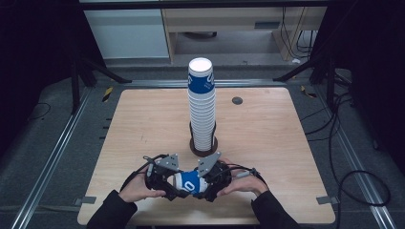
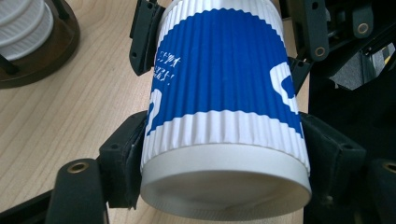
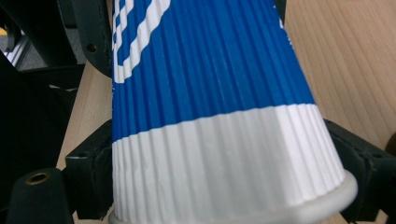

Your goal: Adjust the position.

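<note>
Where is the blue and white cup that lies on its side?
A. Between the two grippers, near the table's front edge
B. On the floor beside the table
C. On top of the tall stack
A: the cup lies sideways between the left gripper and the right gripper, in front of the stack.

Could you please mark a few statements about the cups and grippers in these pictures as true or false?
1. A blue and white ribbed cup lies between the left gripper and the right gripper. True.
2. The tall cup stack lies toppled on the table. False: it stands upright in a dark holder.
3. The left gripper's jaws flank the cup. True.
4. The held cup is plain red. False: it is blue and white.
</note>
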A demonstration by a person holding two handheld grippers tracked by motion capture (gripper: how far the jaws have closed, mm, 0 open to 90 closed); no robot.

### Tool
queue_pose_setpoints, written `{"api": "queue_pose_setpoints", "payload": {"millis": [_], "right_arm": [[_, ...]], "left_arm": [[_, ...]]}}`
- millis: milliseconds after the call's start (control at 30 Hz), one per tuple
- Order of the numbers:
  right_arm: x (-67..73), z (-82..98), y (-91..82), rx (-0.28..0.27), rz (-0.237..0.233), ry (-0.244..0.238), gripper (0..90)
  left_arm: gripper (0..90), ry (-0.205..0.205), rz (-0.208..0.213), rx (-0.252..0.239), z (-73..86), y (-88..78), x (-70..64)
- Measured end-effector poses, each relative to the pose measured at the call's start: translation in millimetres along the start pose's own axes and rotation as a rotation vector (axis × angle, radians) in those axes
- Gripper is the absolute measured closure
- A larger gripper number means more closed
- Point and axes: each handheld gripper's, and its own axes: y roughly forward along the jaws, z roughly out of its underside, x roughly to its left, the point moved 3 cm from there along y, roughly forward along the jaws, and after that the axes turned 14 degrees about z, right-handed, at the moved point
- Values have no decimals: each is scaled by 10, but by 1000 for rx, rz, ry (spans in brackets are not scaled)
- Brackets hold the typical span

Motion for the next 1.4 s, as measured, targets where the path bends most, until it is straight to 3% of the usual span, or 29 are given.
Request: {"api": "queue_pose_setpoints", "payload": {"millis": [267,367,667,900,1100,1400], "right_arm": [[-111,-23,-153,-58,34,62,84],[-209,-32,-302,-119,57,111,78],[-350,17,-501,-191,92,189,77],[-363,24,-538,-226,76,215,76],[-323,-5,-516,-252,33,219,75],[-231,-39,-425,-244,-33,198,76]], "left_arm": [[250,-23,-19,-52,40,-129,59],[250,-32,-33,-80,68,-210,96],[249,-19,-44,-268,70,-440,113],[250,17,-11,-340,49,-472,78],[250,40,19,-329,24,-418,41],[250,61,72,-283,-12,-284,-7]]}}
